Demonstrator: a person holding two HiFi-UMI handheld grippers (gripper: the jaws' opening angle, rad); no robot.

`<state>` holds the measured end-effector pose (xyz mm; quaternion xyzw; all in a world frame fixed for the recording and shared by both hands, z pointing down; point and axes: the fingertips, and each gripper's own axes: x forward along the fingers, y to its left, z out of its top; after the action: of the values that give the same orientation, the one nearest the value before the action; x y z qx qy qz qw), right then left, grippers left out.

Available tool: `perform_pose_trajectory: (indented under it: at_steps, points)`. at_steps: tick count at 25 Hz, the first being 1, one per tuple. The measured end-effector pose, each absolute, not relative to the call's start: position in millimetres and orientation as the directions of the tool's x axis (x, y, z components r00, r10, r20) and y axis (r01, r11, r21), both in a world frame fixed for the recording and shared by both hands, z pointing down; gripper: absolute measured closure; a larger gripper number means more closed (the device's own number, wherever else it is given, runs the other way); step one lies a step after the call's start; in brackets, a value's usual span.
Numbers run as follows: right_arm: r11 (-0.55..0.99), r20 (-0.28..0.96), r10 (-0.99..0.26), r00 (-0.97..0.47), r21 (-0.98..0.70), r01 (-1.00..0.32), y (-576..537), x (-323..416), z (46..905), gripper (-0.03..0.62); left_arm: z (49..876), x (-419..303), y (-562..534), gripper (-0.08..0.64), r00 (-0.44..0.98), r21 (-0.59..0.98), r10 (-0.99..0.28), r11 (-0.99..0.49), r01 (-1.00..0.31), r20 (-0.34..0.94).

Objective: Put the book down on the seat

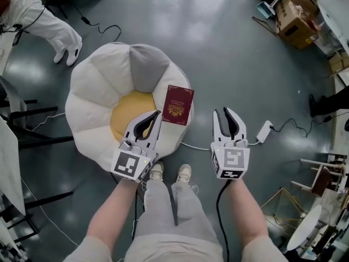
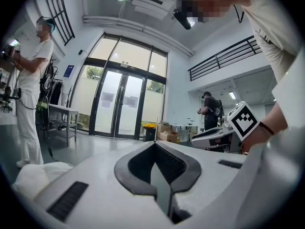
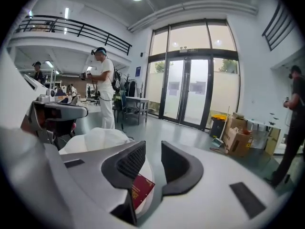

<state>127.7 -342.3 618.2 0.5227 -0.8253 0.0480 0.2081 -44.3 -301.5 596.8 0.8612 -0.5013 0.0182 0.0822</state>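
place: I'm in a big lab hall | signs: glossy grey floor (image 1: 218, 48), tall glass doors (image 3: 190, 99), balcony railing (image 3: 71, 30), stacked cardboard boxes (image 1: 297, 15), a person in white (image 3: 104, 87) handling recording gear

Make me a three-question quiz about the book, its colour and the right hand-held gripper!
1. Where is the book?
A. on the floor
B. on the flower-shaped seat
C. on a table

2. What colour is its cover?
A. blue
B. green
C. dark red

3. The right hand-held gripper is:
A. gripping the book
B. empty, jaws apart
C. gripping a cable

Answers:
1 B, it lies flat on the seat's right side.
2 C, the head view shows a dark red cover with a gold emblem.
3 B, the right gripper view shows a gap with nothing pinched.
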Motion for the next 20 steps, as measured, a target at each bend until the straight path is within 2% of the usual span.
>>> perform_pose_trajectory:
  at_steps: [4,10,17,20]
  points:
    - [0.449,0.345,-0.858,-0.381,0.141,-0.882,-320,128,536,0.510,522,-45,-289,0.557,0.516,0.108,-0.852,-0.507,-0.855,0.085]
    - [0.448,0.208,-0.886,-0.415,0.144,-0.883,-295,122,410,0.549,417,-39,-275,0.557,0.516,0.004,-0.855,-0.517,-0.856,0.053]
    - [0.514,0.083,-0.856,-0.511,0.022,-0.858,-256,108,287,0.584,306,-34,-234,0.557,0.540,-0.025,-0.841,-0.540,-0.842,-0.041]
    - [0.532,0.028,-0.847,-0.531,0.033,-0.846,-238,106,248,0.588,265,-28,-218,0.557,0.570,-0.052,-0.815,-0.568,-0.821,-0.106]
